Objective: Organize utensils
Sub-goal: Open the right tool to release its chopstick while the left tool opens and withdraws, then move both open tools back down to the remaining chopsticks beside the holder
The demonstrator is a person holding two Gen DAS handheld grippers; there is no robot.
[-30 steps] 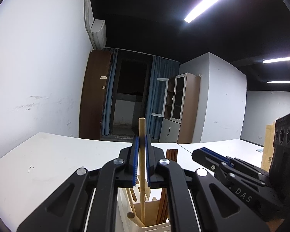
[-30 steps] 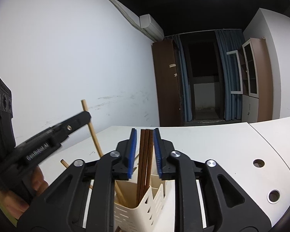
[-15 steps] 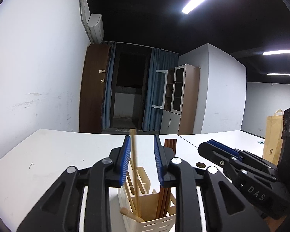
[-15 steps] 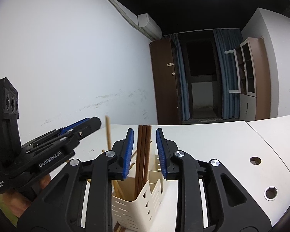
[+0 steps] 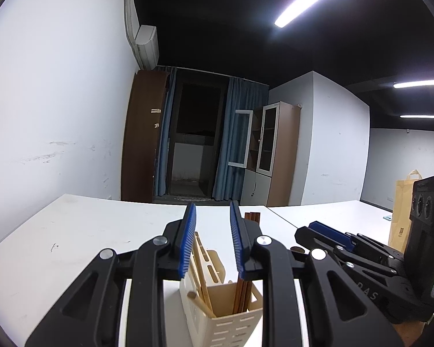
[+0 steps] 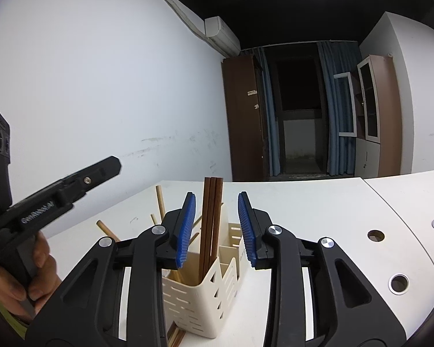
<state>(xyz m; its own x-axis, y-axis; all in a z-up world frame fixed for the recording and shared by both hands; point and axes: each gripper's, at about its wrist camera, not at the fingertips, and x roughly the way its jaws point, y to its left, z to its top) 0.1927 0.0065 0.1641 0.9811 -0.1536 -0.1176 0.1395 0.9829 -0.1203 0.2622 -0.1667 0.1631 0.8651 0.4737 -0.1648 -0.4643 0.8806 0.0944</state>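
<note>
A cream slotted utensil holder (image 5: 230, 315) (image 6: 205, 295) stands on the white table. Dark brown chopsticks (image 6: 211, 219) (image 5: 241, 292) stand upright in one compartment. Light wooden chopsticks (image 5: 201, 277) (image 6: 159, 204) lean in another. My left gripper (image 5: 211, 241) is open and empty, just above the holder. My right gripper (image 6: 215, 227) is open; the dark chopsticks stand between its jaws, untouched. Each gripper shows in the other's view: the right one (image 5: 327, 235), the left one (image 6: 72, 185).
The white table (image 5: 72, 231) reaches back to the wall. Round cable holes (image 6: 374, 235) sit in its right part. A paper bag (image 5: 403, 211) stands at far right. A cabinet (image 5: 275, 156) and a dark doorway lie behind.
Both grippers opened and let go of their chopsticks. The light chopstick dropped into the holder. The dark ones stand free in it. The left gripper rose a little.
</note>
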